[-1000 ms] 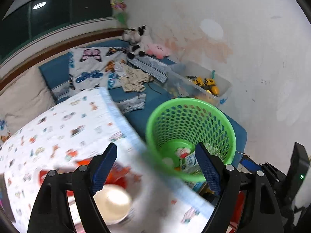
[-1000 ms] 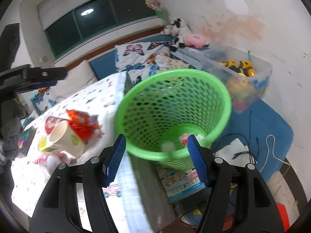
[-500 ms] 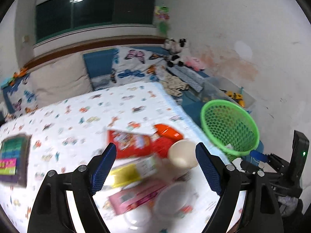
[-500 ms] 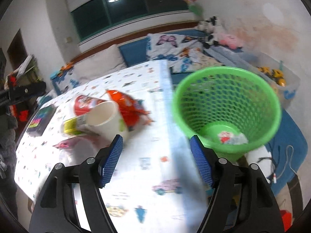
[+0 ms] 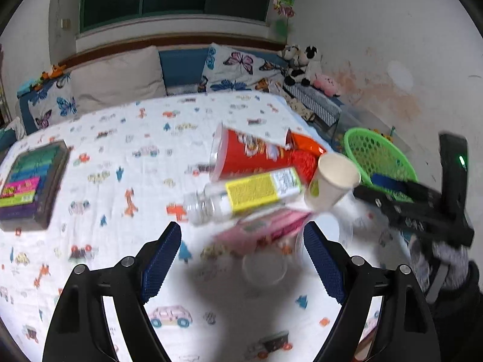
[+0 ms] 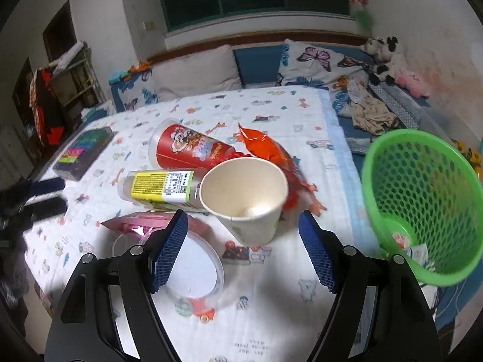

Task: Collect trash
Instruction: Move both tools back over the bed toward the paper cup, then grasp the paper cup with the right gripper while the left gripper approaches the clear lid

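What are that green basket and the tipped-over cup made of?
The green basket looks like glossy moulded plastic: its wall is a grid of round holes. The cup seems to be paper: matte cream inside, thin rolled rim, though a plastic lining can't be ruled out.

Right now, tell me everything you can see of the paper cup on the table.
The paper cup is white to cream, with a rolled rim and a green printed patch low on its side, seen best in the left wrist view. It looks empty. It lies tipped on the printed tablecloth, mouth facing the right wrist camera. The orange snack wrapper lies behind it and the yellow-labelled plastic bottle lies at its left; contact with either is unclear. No gripper pad touches it.
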Demonstrator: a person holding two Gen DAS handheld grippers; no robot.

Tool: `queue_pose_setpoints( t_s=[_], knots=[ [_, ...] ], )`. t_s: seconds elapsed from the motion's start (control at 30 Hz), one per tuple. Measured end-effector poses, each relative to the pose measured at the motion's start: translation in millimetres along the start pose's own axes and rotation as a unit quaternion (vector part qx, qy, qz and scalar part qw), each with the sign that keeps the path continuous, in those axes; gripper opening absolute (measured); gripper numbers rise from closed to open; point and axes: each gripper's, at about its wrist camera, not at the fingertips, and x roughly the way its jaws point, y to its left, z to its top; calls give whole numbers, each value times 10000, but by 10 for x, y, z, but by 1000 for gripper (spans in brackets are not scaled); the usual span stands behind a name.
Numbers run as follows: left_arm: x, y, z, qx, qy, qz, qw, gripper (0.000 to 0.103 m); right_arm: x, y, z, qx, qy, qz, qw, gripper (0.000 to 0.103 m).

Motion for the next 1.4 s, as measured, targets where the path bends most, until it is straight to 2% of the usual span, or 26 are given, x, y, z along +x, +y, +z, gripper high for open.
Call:
queue_pose_setpoints(
  t_s=[0.23,0.47,0.7,1.03,1.4],
  knots=[
    [8,49,-167,-4,67,-116,9999,80,216,45,42,-115,202,-83,9997,76],
    [64,-72,-277,267,217,-185,9992,80,355,81,68,-239,254,-211,9992,75],
    [96,-321,-248,501,191,-549,9970,79,361,-3,72,-7,214,-182,9996,71],
    [389,-605,-115,928,361,-934,9906,62,26,-167,61,204,-33,-119,9997,71],
    [658,-701,-18,1184,509,-864,9879,50,-318,-321,34,363,-339,-185,9986,71]
  ],
)
